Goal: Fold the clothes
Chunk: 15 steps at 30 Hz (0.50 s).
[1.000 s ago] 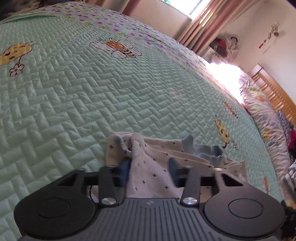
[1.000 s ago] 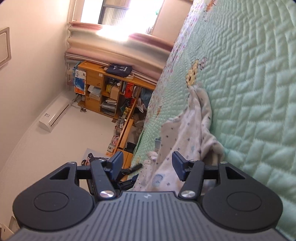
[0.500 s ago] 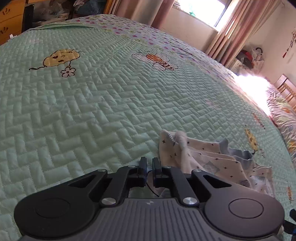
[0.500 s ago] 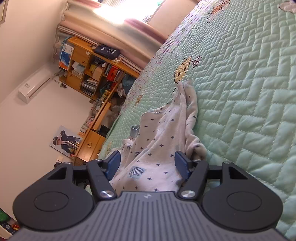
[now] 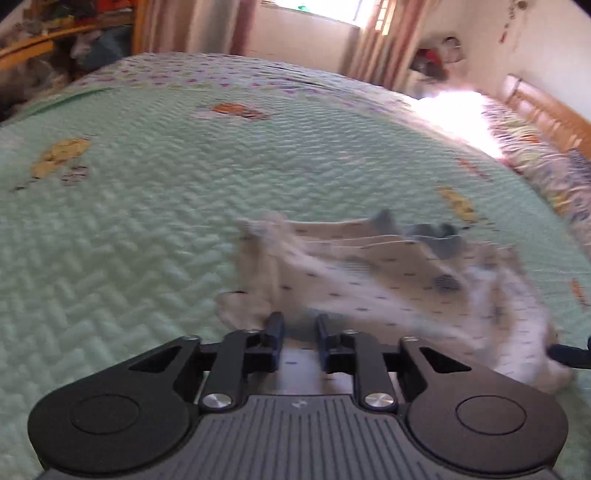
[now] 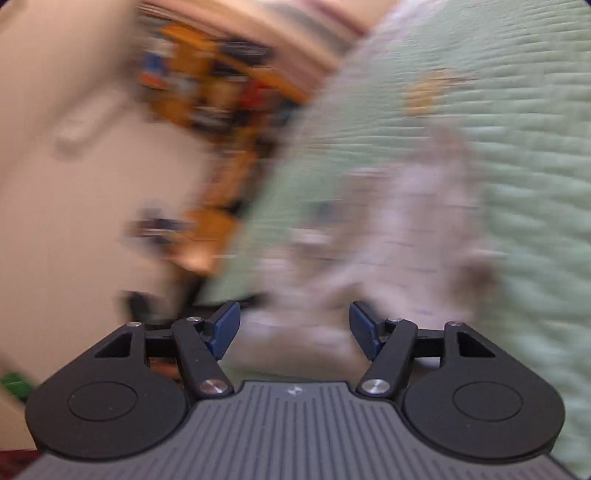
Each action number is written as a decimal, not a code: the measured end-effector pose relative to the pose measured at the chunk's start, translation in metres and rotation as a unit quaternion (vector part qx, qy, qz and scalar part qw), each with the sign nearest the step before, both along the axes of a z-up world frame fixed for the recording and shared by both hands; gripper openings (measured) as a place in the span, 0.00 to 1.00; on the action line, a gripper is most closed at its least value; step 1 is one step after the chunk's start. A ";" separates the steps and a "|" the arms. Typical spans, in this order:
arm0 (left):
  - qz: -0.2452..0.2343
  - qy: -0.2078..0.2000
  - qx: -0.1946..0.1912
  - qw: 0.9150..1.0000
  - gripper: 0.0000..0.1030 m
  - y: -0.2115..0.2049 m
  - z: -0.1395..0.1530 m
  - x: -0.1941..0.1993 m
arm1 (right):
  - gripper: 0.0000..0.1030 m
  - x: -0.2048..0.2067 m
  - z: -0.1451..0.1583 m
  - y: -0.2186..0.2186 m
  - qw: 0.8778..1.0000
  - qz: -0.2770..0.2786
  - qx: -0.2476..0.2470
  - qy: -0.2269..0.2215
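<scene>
**Small Garment Gathered Up on a Green Quilted Bed**

Left wrist view: the left gripper (image 5: 298, 332) has its jaws drawn close together, clamped on the near edge of a white garment (image 5: 369, 280) scattered with tiny dark marks. The cloth is bunched and stretches away to the right across the pale green quilt (image 5: 147, 221) that covers the bed, with a grey-blue trim showing at its far side. Cartoon patches in yellow and orange dot the quilt. Behind it, curtains (image 5: 384, 44) frame a bright window (image 5: 314, 11), and a wooden headboard (image 5: 554, 114) stands at the far right. The picture is slightly smeared.

Right wrist view: heavy blur covers everything. The right gripper (image 6: 294, 325) shows its blue-padded jaws apart, though they have just been closing; the garment (image 6: 399, 229) lies between and beyond them on the quilt (image 6: 535, 184), and the pads do not appear to press on it. An orange wooden shelf (image 6: 221, 92), crammed with things, stands against the wall beyond the bed's edge.
</scene>
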State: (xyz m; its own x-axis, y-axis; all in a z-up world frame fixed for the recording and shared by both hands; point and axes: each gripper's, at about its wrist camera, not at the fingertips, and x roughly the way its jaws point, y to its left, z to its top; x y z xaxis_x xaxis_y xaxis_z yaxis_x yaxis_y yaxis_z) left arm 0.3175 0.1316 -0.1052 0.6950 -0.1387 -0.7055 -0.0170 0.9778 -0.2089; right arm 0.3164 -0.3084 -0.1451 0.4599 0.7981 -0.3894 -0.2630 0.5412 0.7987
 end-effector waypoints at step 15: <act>-0.119 -0.029 -0.060 0.991 0.51 -0.073 0.035 -0.024 | 0.47 0.038 0.048 0.062 0.989 0.136 -0.009 -0.056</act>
